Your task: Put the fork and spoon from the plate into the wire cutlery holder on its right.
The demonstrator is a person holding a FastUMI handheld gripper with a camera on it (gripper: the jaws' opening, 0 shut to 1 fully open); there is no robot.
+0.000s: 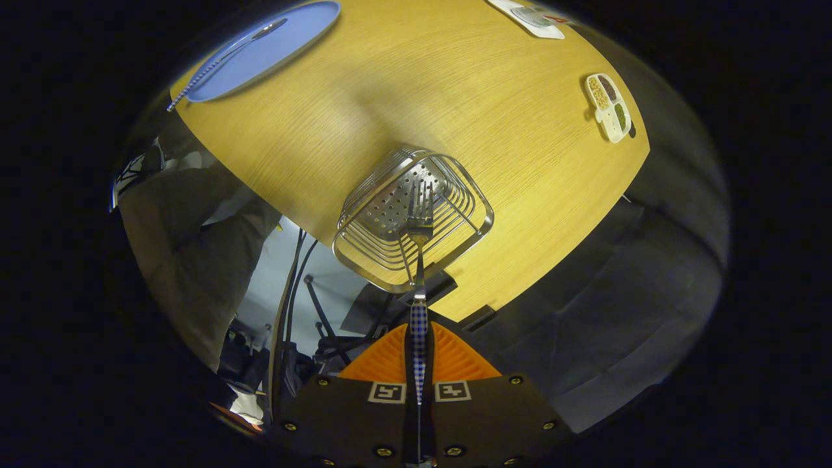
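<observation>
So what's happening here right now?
A hand-held gripper is shut on a fork by its checked handle, holding it tines-first over the open top of the wire cutlery holder near the edge of the wooden table. The spoon lies on the blue plate across the table, not yet moved.

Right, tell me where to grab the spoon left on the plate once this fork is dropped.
Take the spoon by its checked handle, which overhangs the blue plate's rim toward the table edge; come from that end, fingers straddling it. The gripper is shut on the fork over the wire holder.
</observation>
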